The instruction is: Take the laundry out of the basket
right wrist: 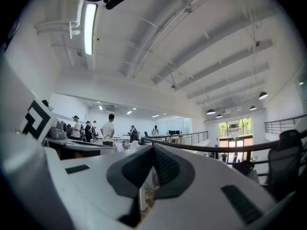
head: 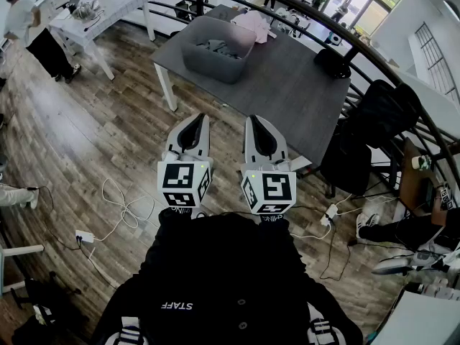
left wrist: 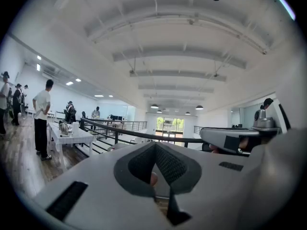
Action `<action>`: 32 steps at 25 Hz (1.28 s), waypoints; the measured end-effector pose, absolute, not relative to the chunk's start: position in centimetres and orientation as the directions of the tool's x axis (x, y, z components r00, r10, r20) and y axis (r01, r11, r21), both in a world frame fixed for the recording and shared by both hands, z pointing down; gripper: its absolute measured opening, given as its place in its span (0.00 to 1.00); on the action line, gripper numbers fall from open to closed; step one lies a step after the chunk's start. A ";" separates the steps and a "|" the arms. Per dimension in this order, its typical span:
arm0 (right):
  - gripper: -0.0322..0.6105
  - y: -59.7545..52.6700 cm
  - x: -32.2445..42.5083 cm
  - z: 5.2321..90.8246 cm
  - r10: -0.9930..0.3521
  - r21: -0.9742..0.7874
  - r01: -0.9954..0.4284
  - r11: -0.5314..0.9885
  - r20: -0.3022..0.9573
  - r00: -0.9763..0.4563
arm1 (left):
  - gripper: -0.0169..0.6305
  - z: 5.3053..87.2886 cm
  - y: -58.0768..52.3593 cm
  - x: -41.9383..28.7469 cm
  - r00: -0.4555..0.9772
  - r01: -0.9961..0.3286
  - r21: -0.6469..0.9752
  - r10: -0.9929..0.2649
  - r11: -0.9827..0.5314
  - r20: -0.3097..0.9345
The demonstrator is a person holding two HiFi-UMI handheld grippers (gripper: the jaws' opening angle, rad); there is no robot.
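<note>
A grey laundry basket (head: 215,50) with dark clothes inside stands on the far part of a dark grey table (head: 287,99). A pale pink garment (head: 253,24) lies on the table behind it. I hold both grippers close to my chest, well short of the table. The left gripper (head: 192,124) and the right gripper (head: 260,123) are both shut with nothing in them. Both gripper views point upward at the ceiling, with the closed jaws of the left gripper (left wrist: 154,163) and the right gripper (right wrist: 153,164) at the bottom.
A black object (head: 332,63) sits on the table's right edge. A black railing (head: 374,56) curves behind the table. Black chairs (head: 374,128) stand to the right. Cables and a power strip (head: 85,236) lie on the wood floor. A white table (head: 100,13) and a person (head: 32,31) are at far left.
</note>
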State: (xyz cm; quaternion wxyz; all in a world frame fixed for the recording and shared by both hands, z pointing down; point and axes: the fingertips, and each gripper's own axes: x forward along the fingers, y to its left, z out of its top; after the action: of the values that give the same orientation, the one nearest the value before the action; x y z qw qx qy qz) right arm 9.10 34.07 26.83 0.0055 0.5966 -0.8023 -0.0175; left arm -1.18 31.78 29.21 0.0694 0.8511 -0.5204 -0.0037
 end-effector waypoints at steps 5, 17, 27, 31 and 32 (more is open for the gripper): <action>0.07 33.8 9.0 27.0 -0.959 0.021 -0.959 0.284 -0.024 -0.284 | 0.03 29.3 31.7 -1.4 0.464 -0.882 0.124 -0.883 -0.455 0.061; 0.07 33.5 7.8 28.5 -0.962 0.001 -0.962 0.274 0.007 -0.274 | 0.03 30.3 31.4 -3.4 0.477 -0.871 0.169 -0.876 -0.462 0.066; 0.07 33.1 5.4 32.2 -0.961 0.006 -0.965 0.262 0.093 -0.260 | 0.03 34.4 31.5 -7.6 0.478 -0.872 0.190 -0.868 -0.450 0.135; 0.07 33.0 5.3 33.5 -0.960 0.019 -0.966 0.259 0.118 -0.255 | 0.03 35.9 31.6 -9.3 0.478 -0.872 0.206 -0.864 -0.444 0.157; 0.07 32.9 5.4 33.6 -0.962 0.021 -0.968 0.250 0.122 -0.246 | 0.03 36.1 31.5 -9.9 0.475 -0.873 0.211 -0.866 -0.441 0.156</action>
State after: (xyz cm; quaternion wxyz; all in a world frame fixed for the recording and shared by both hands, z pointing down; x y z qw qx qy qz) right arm 5.40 32.92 33.63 0.0547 0.6116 -0.7887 0.0294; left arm -9.88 31.46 36.12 0.1317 0.8486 -0.5122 0.0123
